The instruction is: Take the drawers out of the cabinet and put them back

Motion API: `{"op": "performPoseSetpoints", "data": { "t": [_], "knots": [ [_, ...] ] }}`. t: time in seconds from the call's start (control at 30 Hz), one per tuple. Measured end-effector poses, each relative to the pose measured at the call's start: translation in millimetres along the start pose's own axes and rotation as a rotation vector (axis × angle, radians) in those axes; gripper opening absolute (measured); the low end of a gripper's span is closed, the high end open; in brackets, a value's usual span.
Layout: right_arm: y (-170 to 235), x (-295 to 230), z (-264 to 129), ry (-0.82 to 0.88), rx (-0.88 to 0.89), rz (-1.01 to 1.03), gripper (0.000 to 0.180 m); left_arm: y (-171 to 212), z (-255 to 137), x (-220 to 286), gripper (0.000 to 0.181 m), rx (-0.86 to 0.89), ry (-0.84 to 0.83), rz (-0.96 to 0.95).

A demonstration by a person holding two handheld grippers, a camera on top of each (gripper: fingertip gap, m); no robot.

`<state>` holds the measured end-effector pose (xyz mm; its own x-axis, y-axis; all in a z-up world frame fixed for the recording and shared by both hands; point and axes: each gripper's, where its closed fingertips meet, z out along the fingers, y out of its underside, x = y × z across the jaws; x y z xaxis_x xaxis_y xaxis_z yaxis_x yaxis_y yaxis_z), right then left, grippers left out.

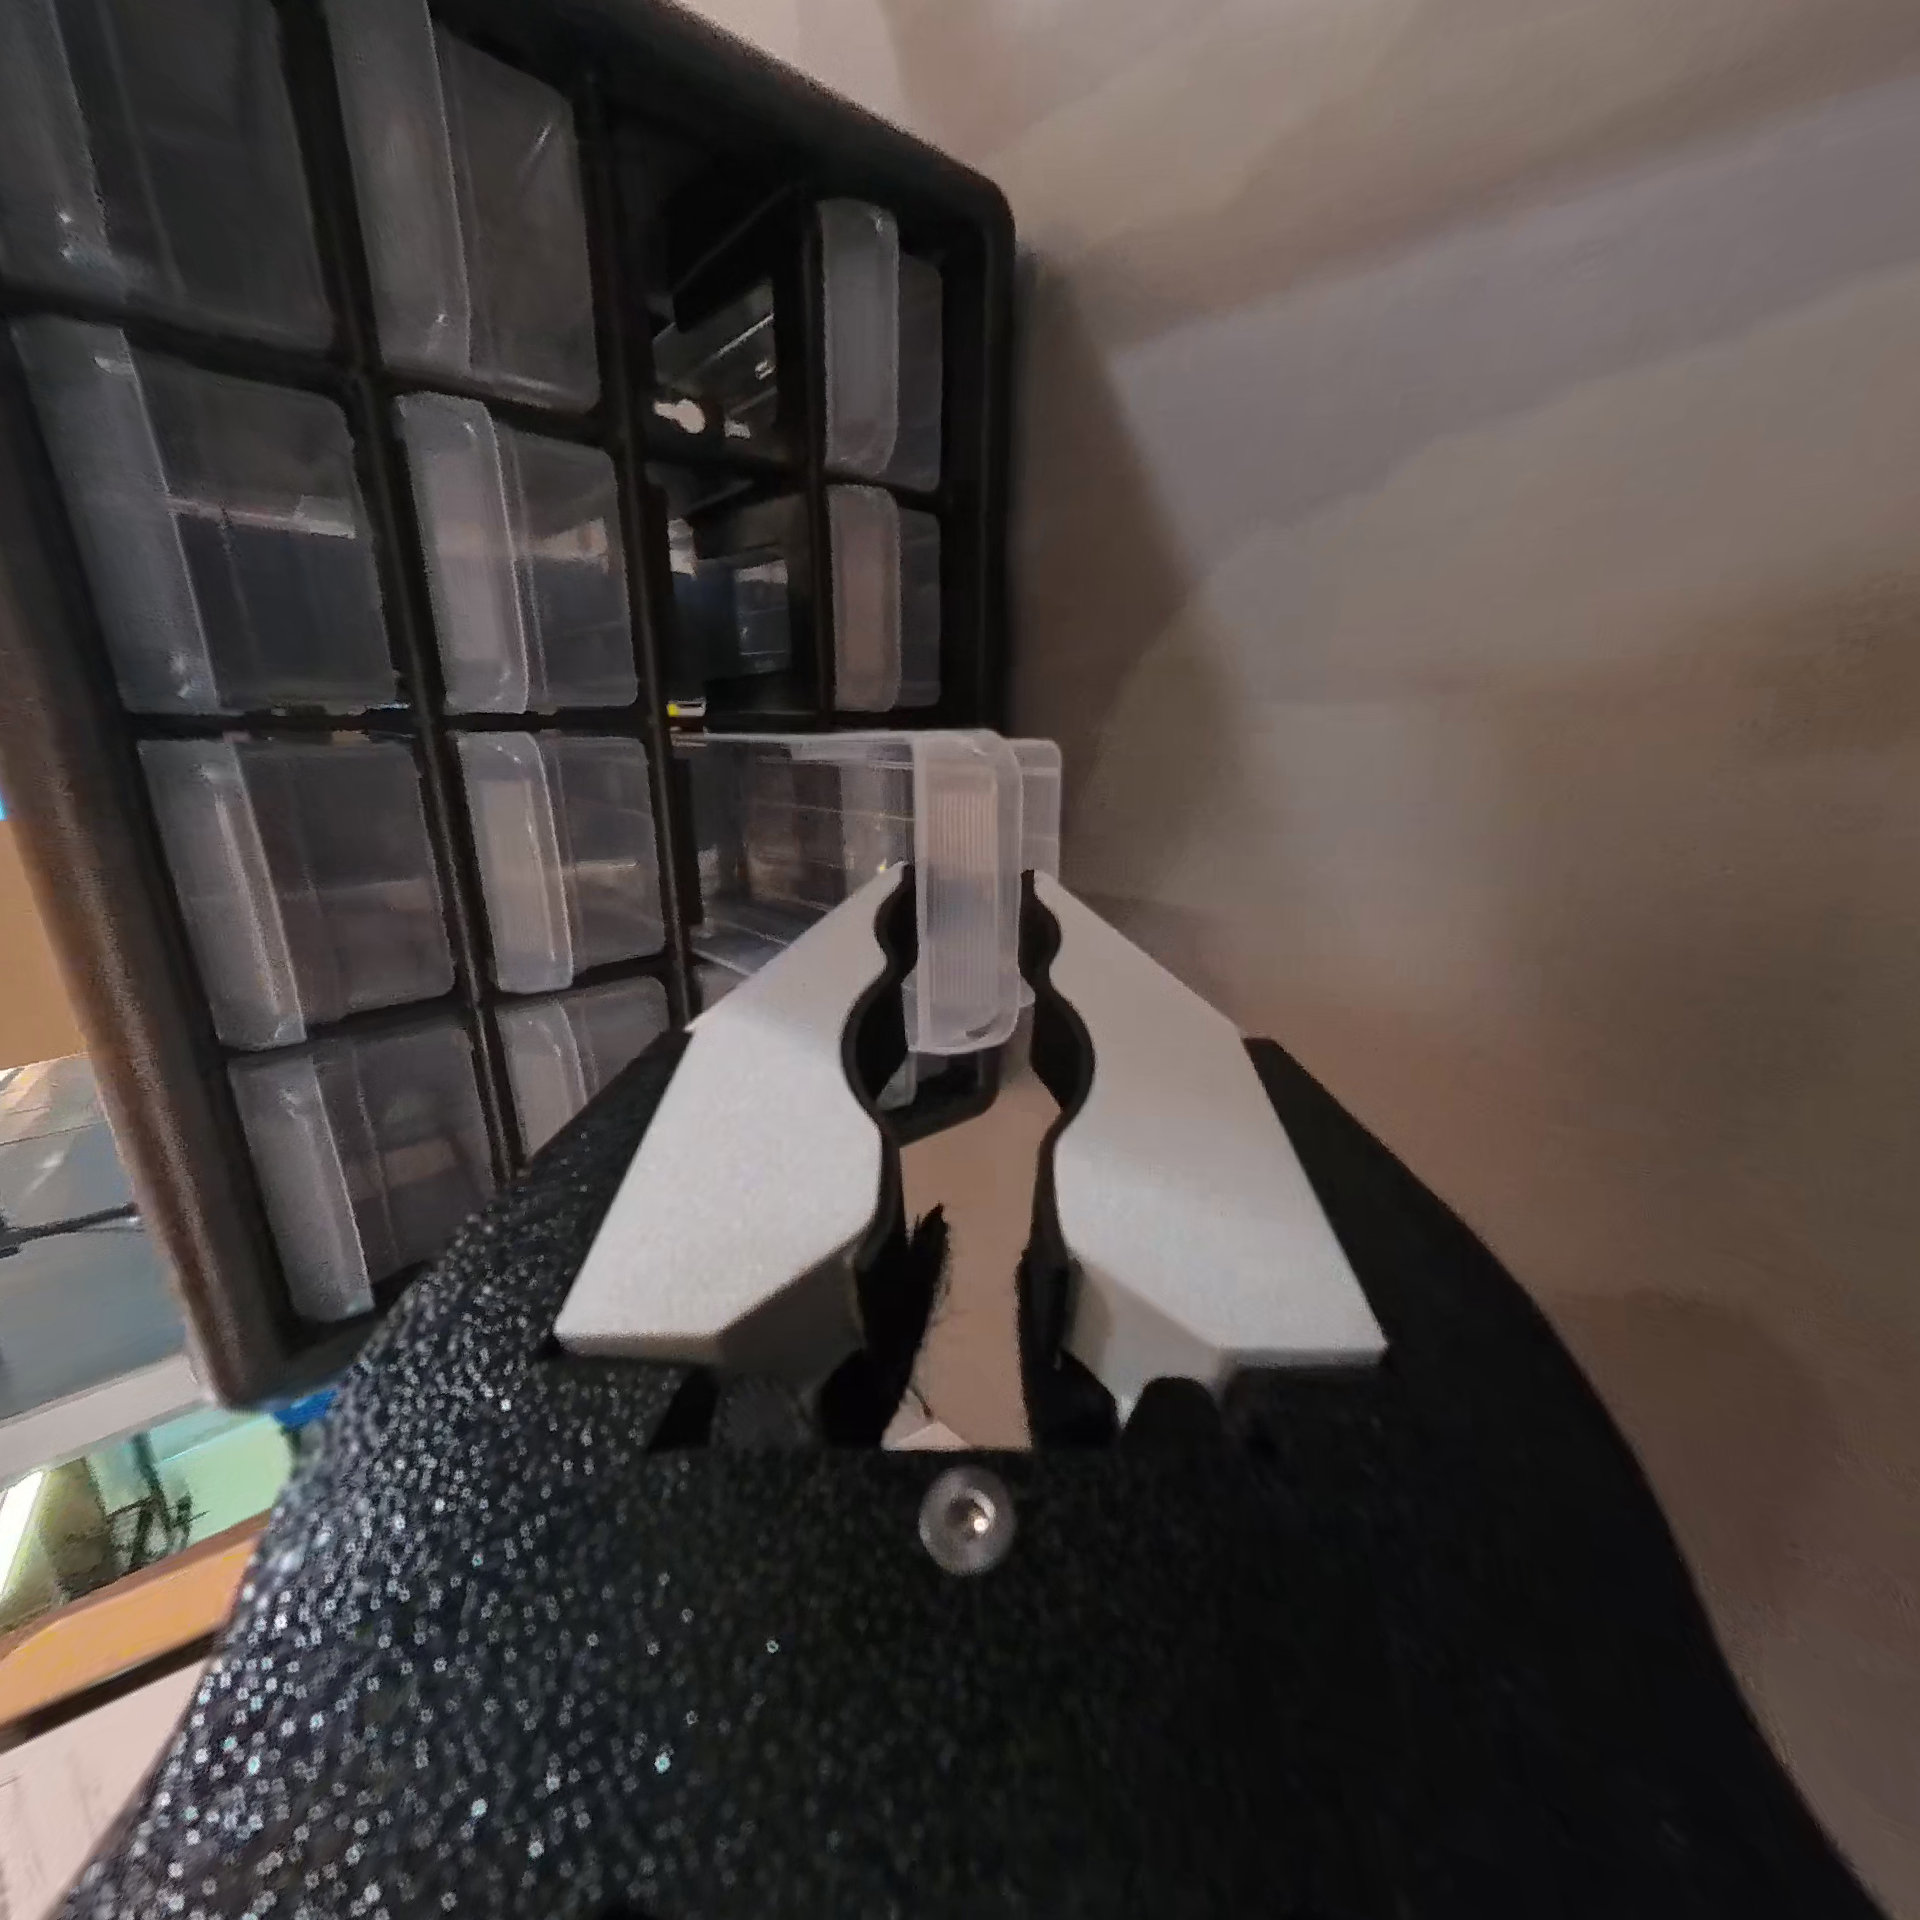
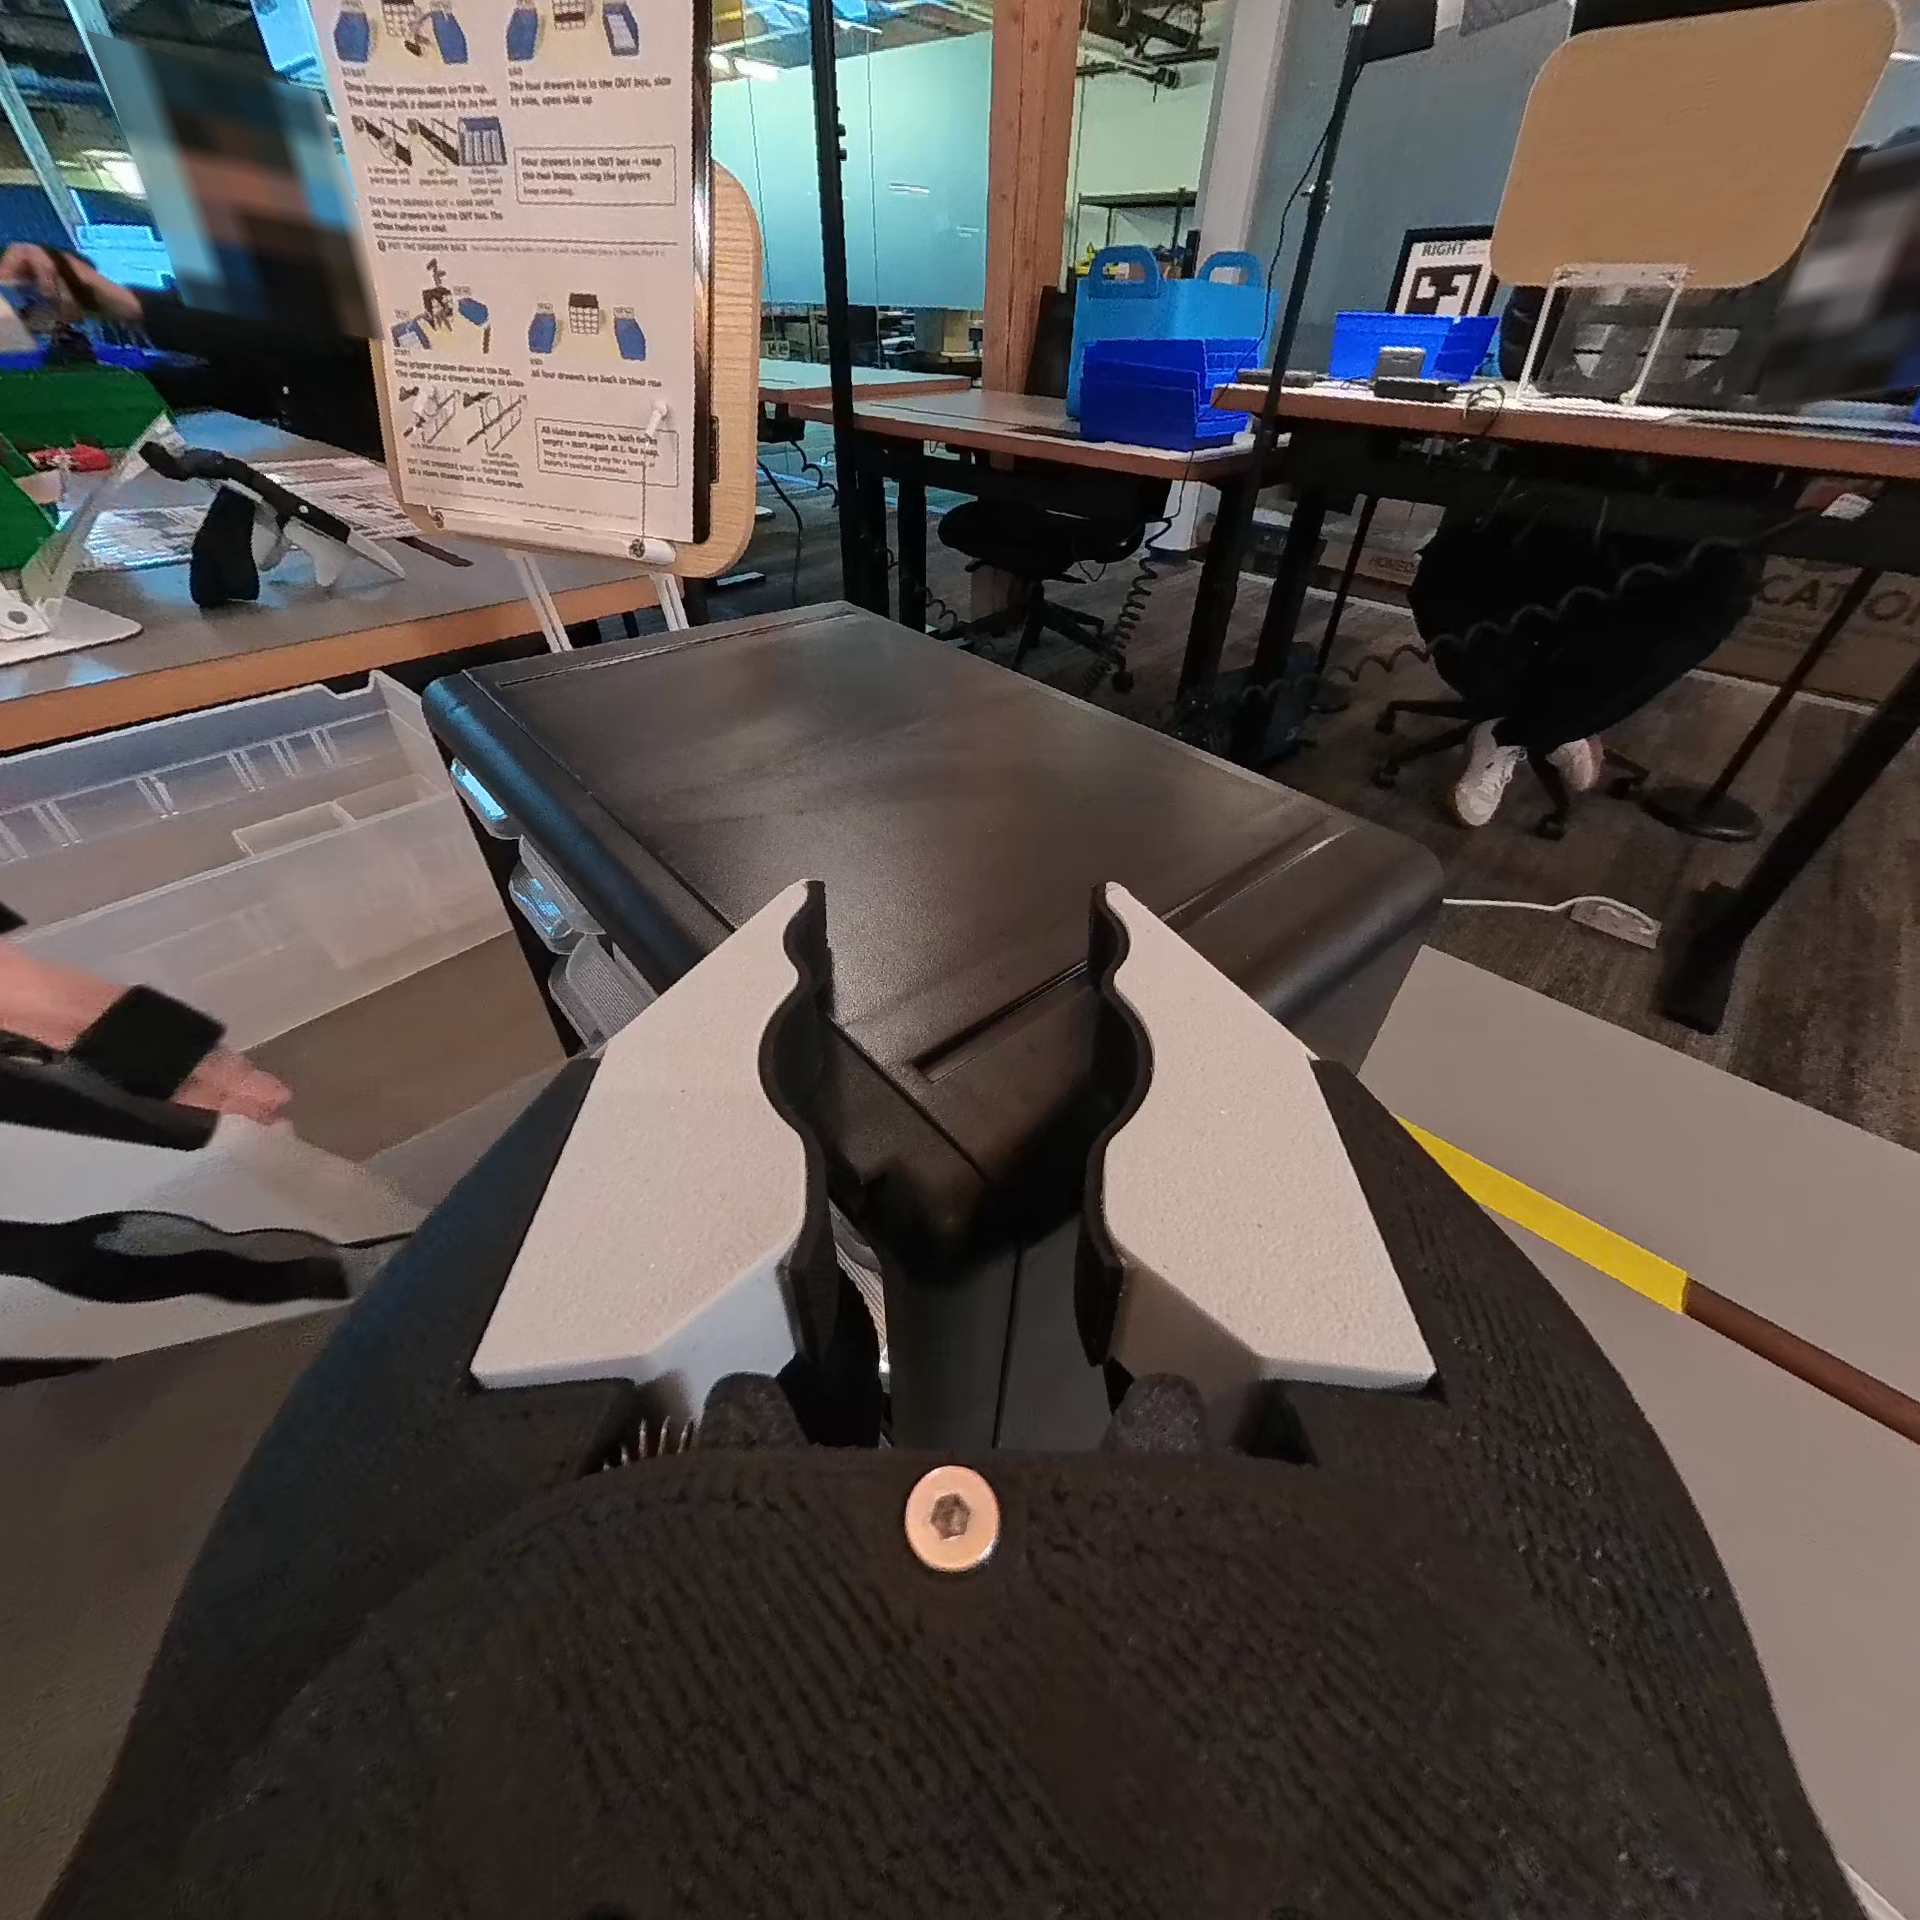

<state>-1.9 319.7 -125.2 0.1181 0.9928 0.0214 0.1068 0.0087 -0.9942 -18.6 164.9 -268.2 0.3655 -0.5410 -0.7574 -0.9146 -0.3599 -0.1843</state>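
Drawer [image 1: 831, 821] first: it sticks partway out of the black cabinet [image 1: 997, 343], in the third row at the right-hand column, clear plastic with a frosted handle [image 1: 961, 925] at the front. My left tongs [image 1: 964, 883] are closed on that handle, one pale finger pressed against each side of it, and the handle stands upright between them. Two slots [image 1: 727, 395] above the pulled drawer look dark and empty, with small clear drawers seated just to their right. Other clear drawers [image 1: 260, 540] fill the rows to the left, all pushed in flush. I'm seeing the cabinet front at a slant against a plain beige wall [image 1: 1507, 520].

Over on the right side, my right tongs [image 2: 961, 894] sit low over the near corner of the cabinet top [image 2: 935, 790], fingers spread wide and gripping nothing; I can't tell if they actually touch the lid. A few drawer handles [image 2: 551, 904] peek out along the cabinet's left face. A clear plastic bin [image 2: 239, 842] stands on the grey counter [image 2: 416, 1049] left of the cabinet, with a hand [image 2: 223, 1086] in a black cuff low beside it. An instruction sheet [image 2: 520, 270] on a wooden board stands behind the cabinet. Yellow tape [image 2: 1548, 1221] marks the counter to the right.
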Motion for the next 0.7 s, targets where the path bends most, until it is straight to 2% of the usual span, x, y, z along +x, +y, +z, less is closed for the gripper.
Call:
{"op": "performPoseSetpoints", "data": {
  "t": [0.03,0.37,0.43,0.5,0.57,0.67,0.7],
  "knots": [
    [0.0,0.1,0.0,0.0,0.0,0.001,0.049,1.7,4.5,-2.6,0.017,-0.011,-0.012,0.013],
    [0.3,-0.1,0.3,0.001,-0.006,0.001,0.049,14.5,28.7,-28.4,0.018,-0.069,-0.074,-0.023],
    [0.4,0.0,0.3,0.002,-0.006,0.001,0.049,17.2,35.2,-43.0,0.02,-0.068,-0.171,-0.041],
    [0.6,-0.1,0.2,0.002,-0.007,0.001,0.049,18.9,36.1,-62.8,0.037,-0.056,-0.336,-0.022],
    [0.8,-0.1,0.2,0.001,-0.008,0.001,0.049,18.7,32.7,-65.7,0.042,-0.046,-0.416,-0.036],
    [0.8,-0.1,0.1,-0.001,-0.007,0.004,0.049,10.7,24.3,-54.7,0.039,0.038,-0.448,-0.082],
    [0.8,-0.1,0.2,-0.002,-0.007,0.005,0.049,8.8,22.3,-49.7,0.032,0.059,-0.448,-0.089]
  ]
}}
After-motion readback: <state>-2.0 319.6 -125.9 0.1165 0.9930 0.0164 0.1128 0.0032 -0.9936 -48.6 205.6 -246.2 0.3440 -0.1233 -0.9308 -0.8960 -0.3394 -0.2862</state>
